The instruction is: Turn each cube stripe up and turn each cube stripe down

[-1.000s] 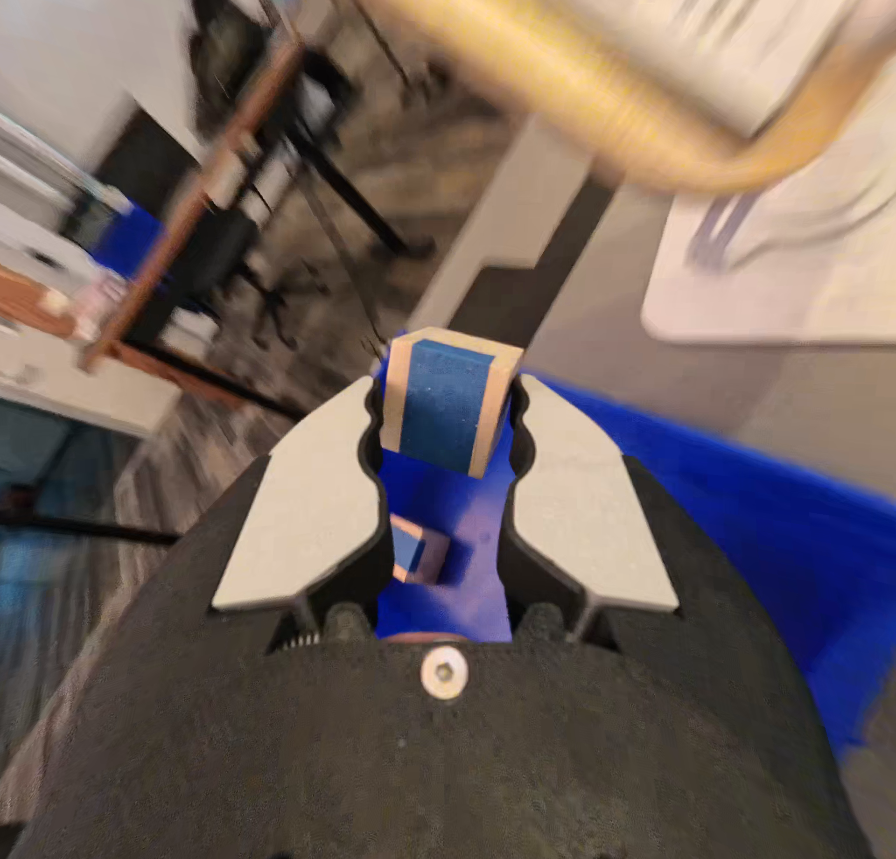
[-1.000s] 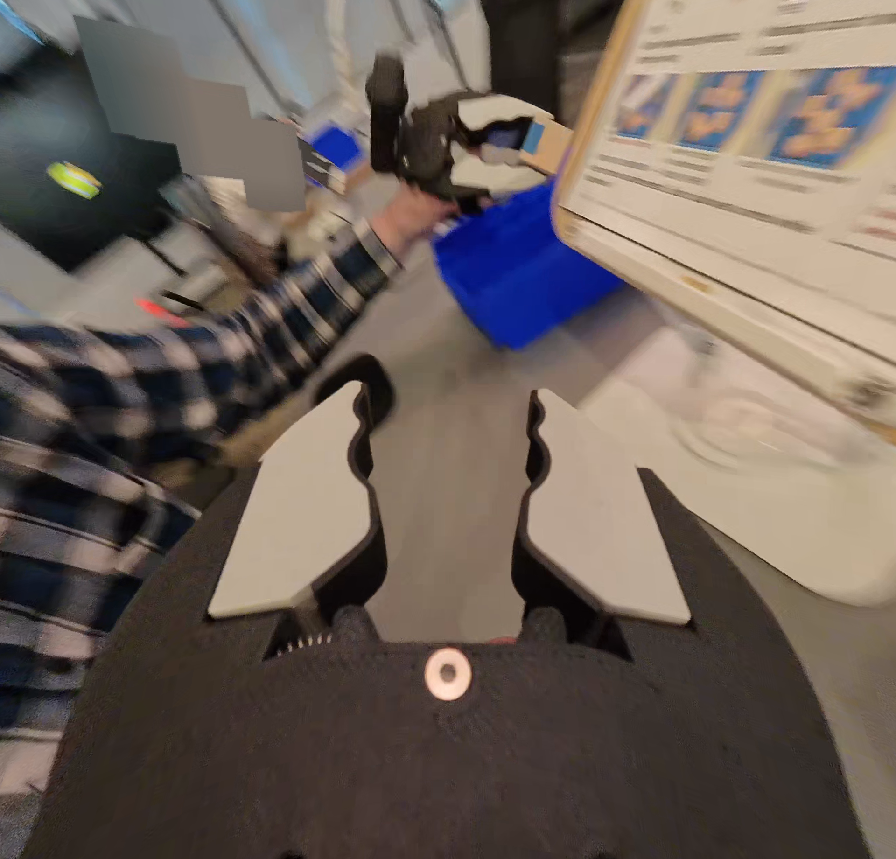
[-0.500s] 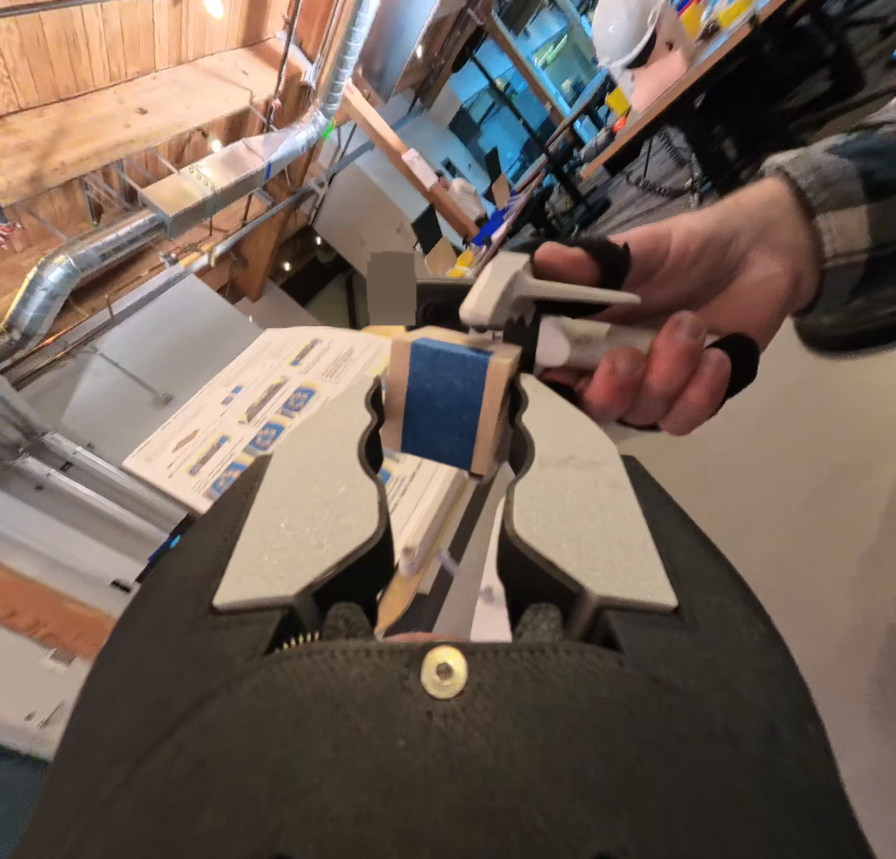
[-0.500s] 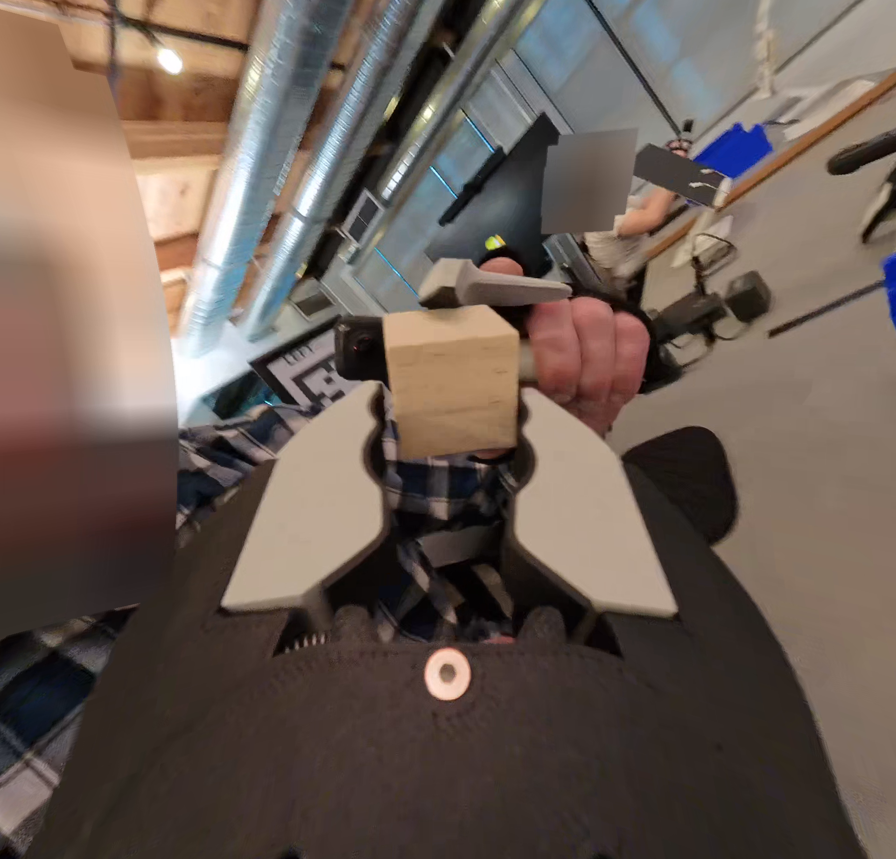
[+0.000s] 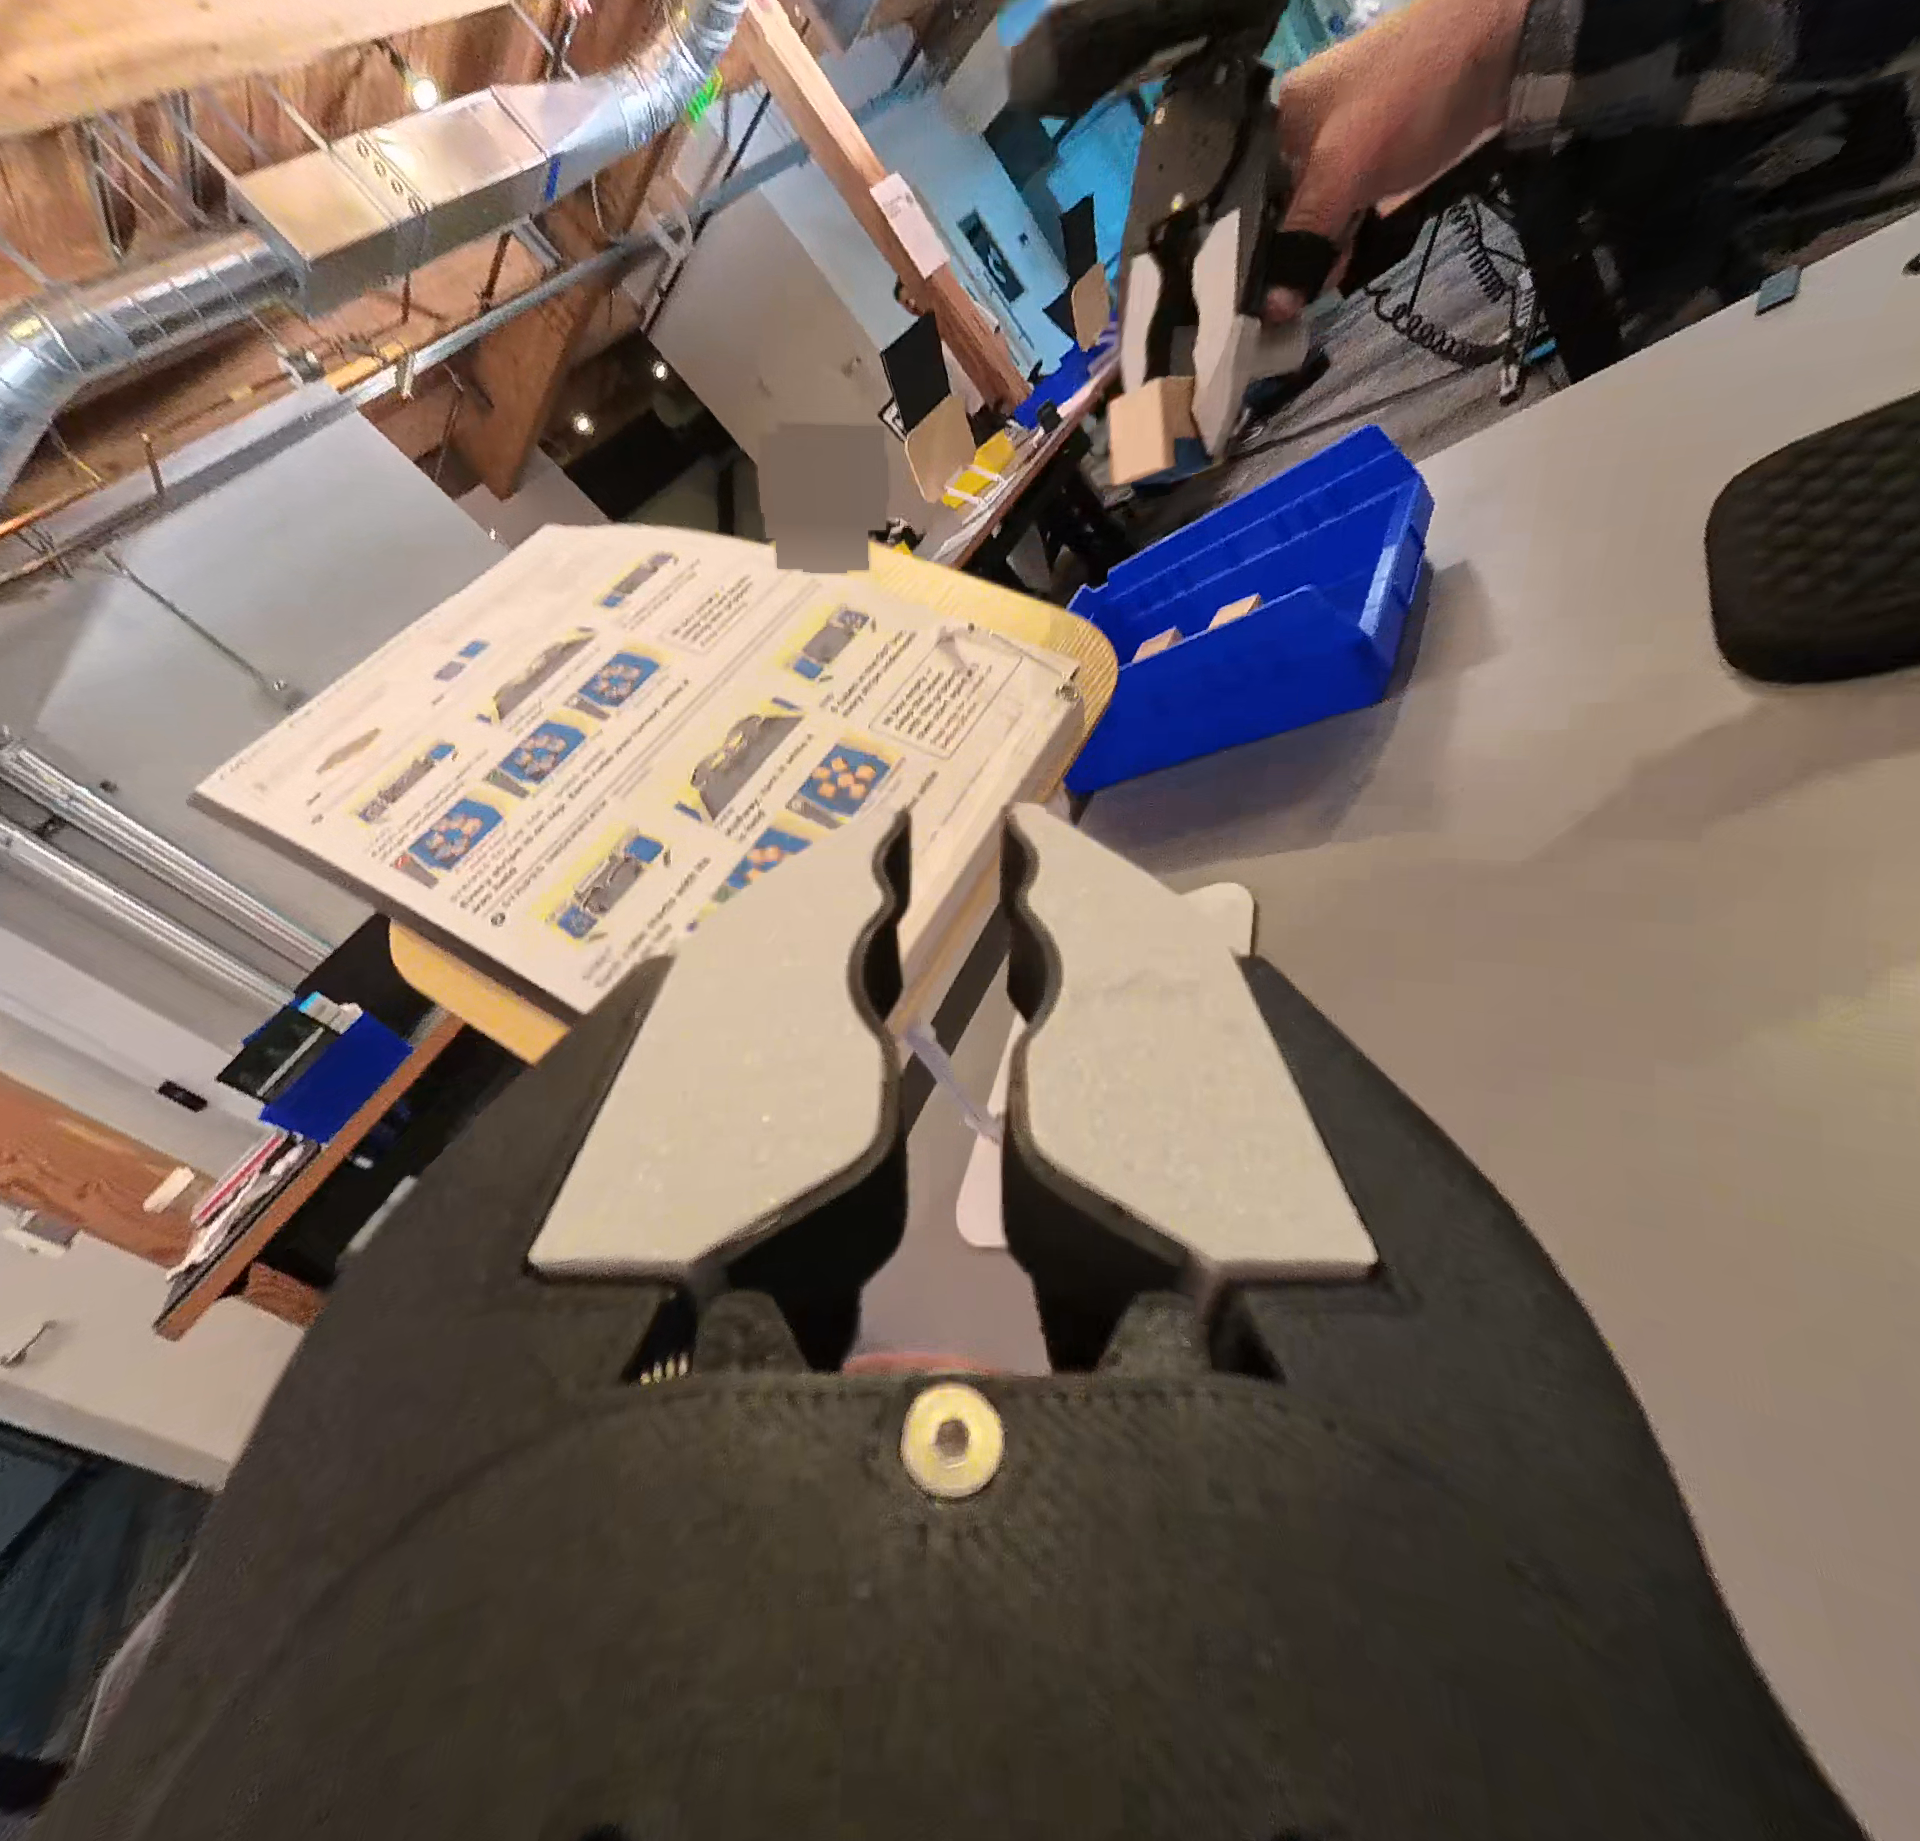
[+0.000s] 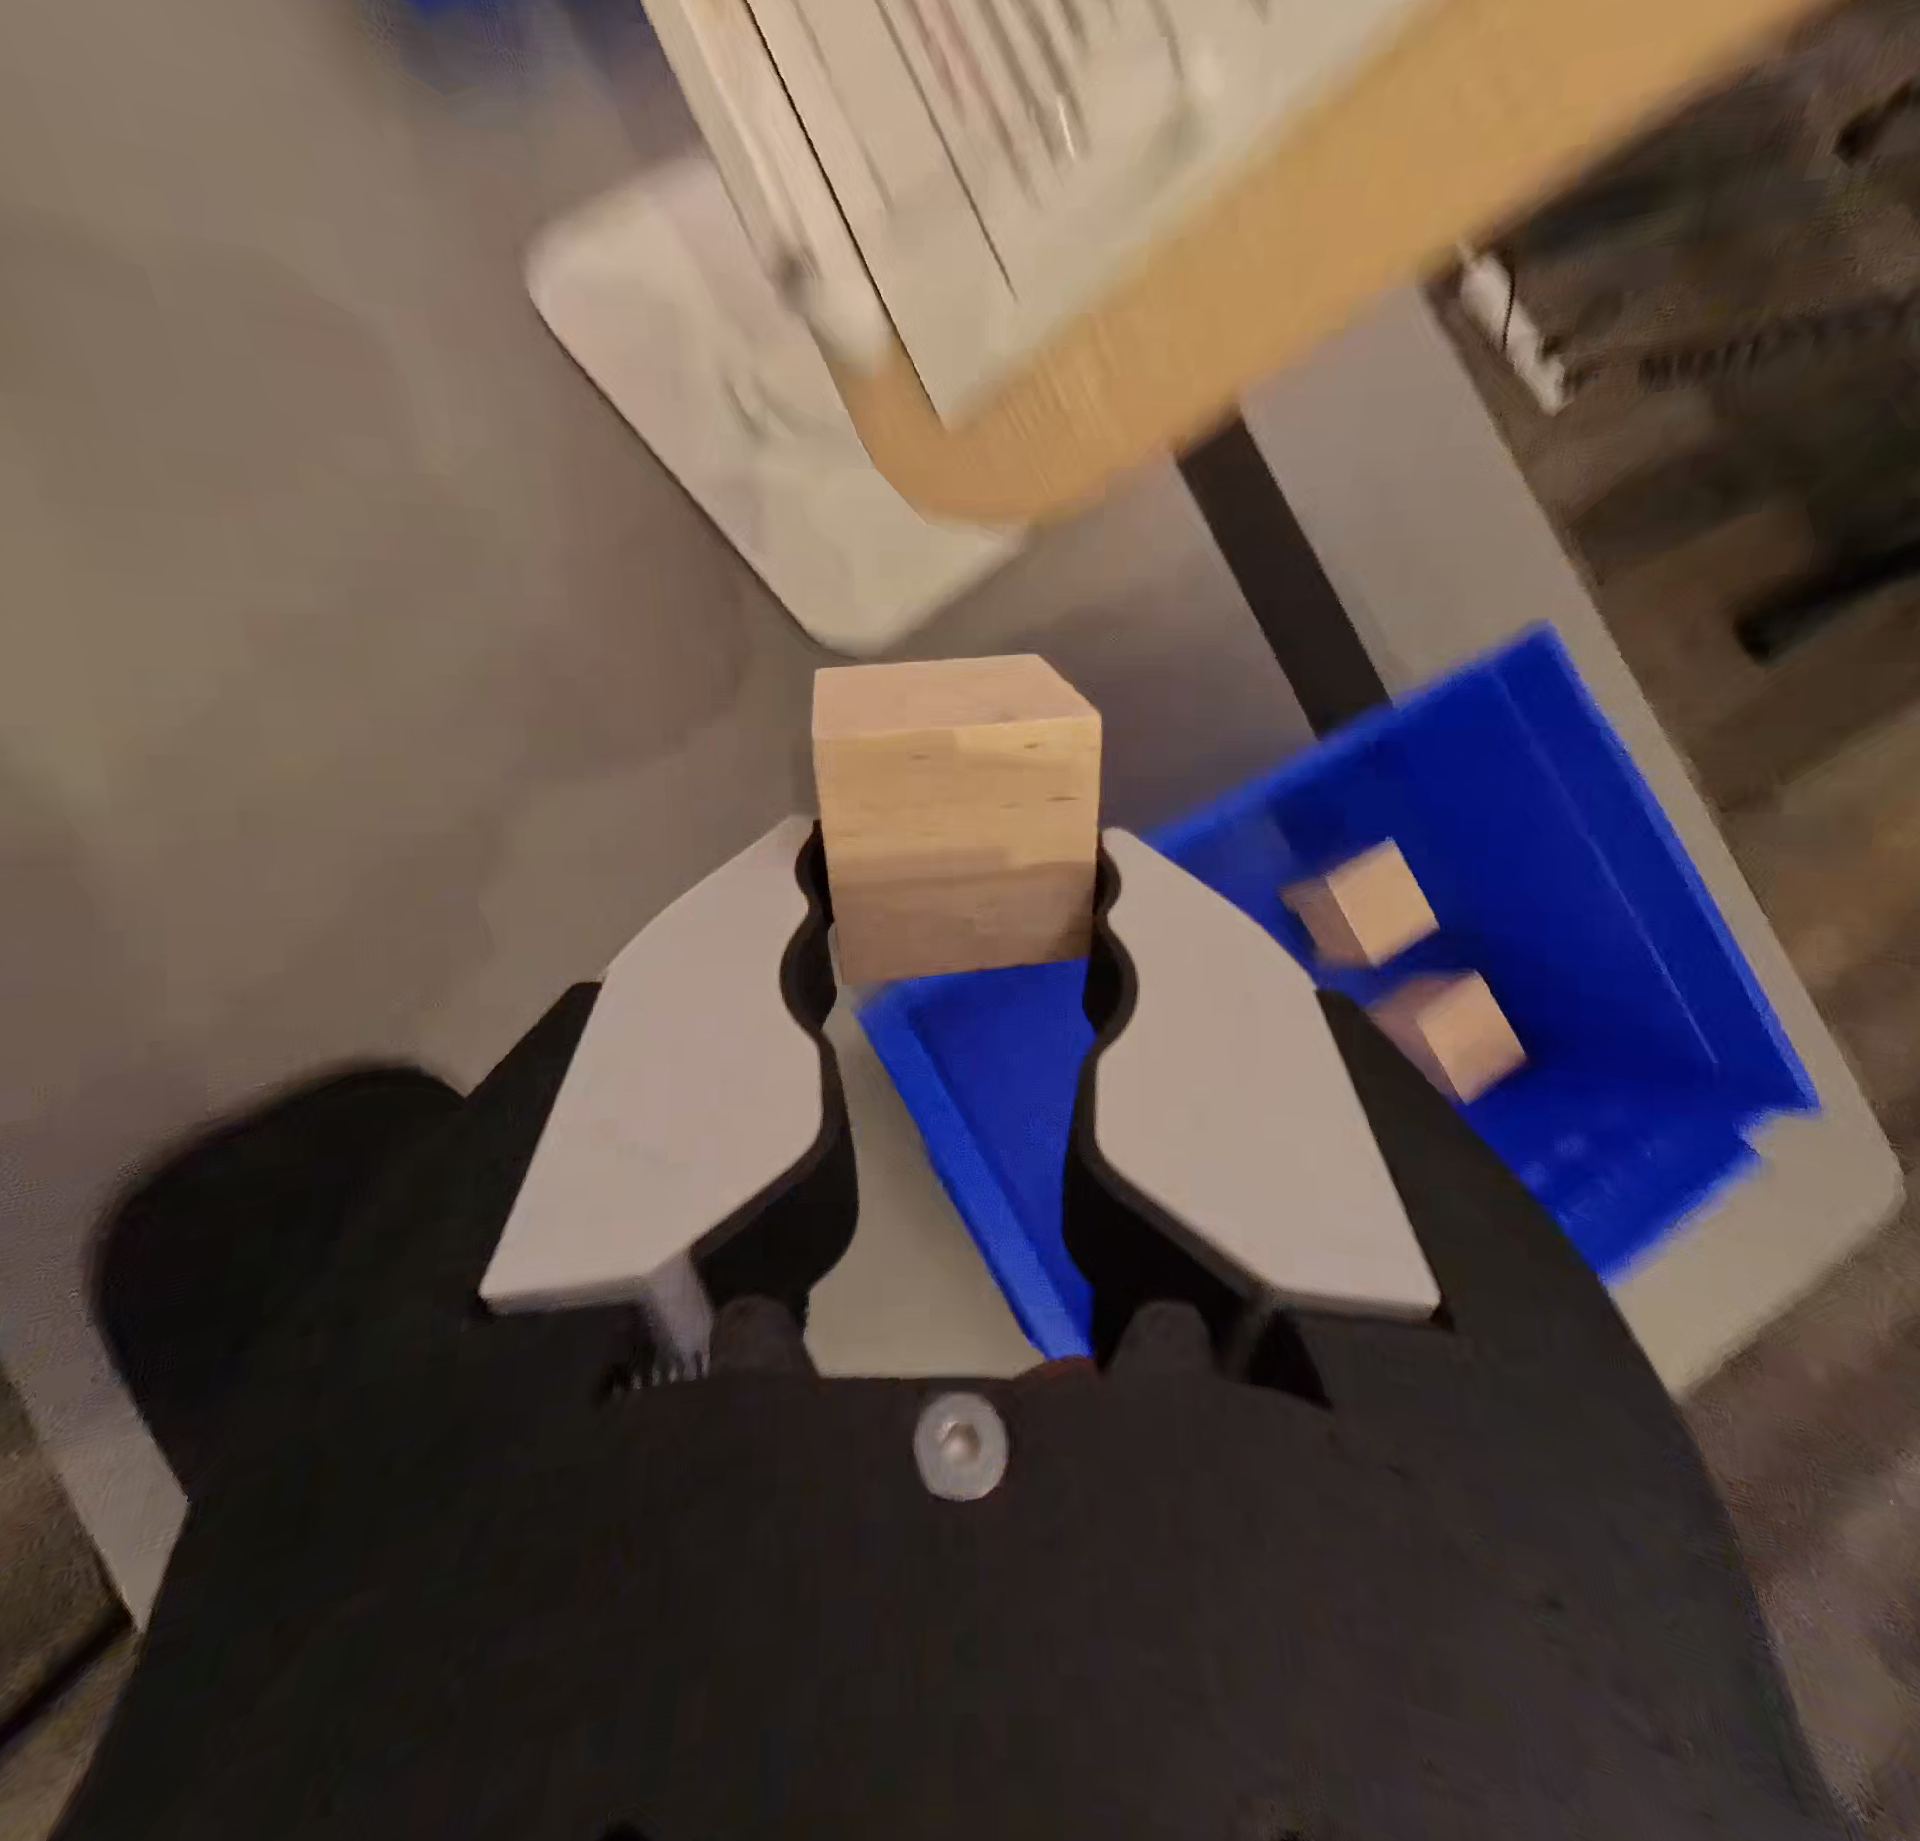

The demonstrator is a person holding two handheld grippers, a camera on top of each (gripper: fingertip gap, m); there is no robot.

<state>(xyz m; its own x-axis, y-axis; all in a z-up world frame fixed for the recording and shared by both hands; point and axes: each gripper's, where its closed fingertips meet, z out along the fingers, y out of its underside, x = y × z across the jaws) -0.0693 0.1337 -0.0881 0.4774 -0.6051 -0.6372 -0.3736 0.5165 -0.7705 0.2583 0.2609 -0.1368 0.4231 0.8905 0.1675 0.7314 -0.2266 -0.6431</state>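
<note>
My right gripper [image 6: 958,846] is shut on a wooden cube [image 6: 956,804], both pads pressed on its sides; only plain wood faces show, no stripe. It hangs above the near end of a blue bin [image 6: 1621,960] holding two more cubes [image 6: 1361,903] [image 6: 1455,1048]. The left wrist view shows the same gripper [image 5: 1174,409] farther off, holding the cube [image 5: 1148,430] above the bin [image 5: 1247,690]. My left gripper [image 5: 956,835] has nothing between its fingers, which stand close with a narrow gap, above the grey table [image 5: 1558,960].
A printed instruction board on a wooden stand [image 5: 644,742] stands left of the bin and overhangs it in the right wrist view [image 6: 1143,181]. A black pad [image 5: 1829,555] lies on the table to the right. A person's hand and plaid sleeve [image 5: 1558,46] hold the right gripper.
The striped cube passed from my left gripper to my right one. The left pads let go and then drew close together on nothing. The right gripper swung the cube over the blue bin.
</note>
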